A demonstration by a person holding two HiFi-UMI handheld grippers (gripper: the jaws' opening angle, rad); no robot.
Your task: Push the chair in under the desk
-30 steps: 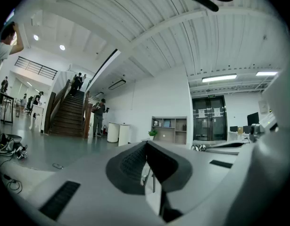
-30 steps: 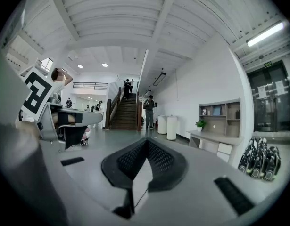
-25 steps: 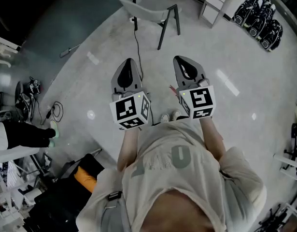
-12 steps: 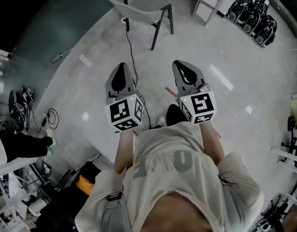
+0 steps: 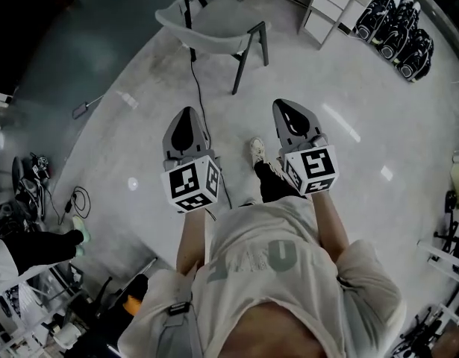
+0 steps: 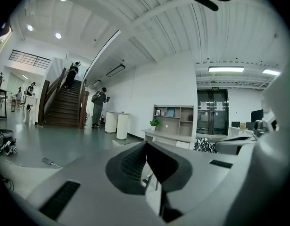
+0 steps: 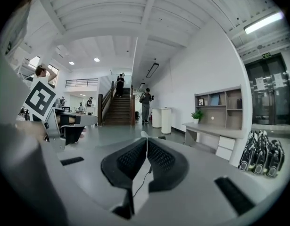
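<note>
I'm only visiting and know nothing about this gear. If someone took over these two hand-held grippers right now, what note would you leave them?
Left gripper: fingers shut, holding nothing.
Right gripper: fingers shut, holding nothing.
Both point ahead toward the chair, neither touching it.
The chair stands on open floor, apart from the desk, which is further right.
A cable lies on the floor between here and the chair.
Done: nothing yet.
Left: reach the chair, probably minding the cable, and push it in under the desk.
</note>
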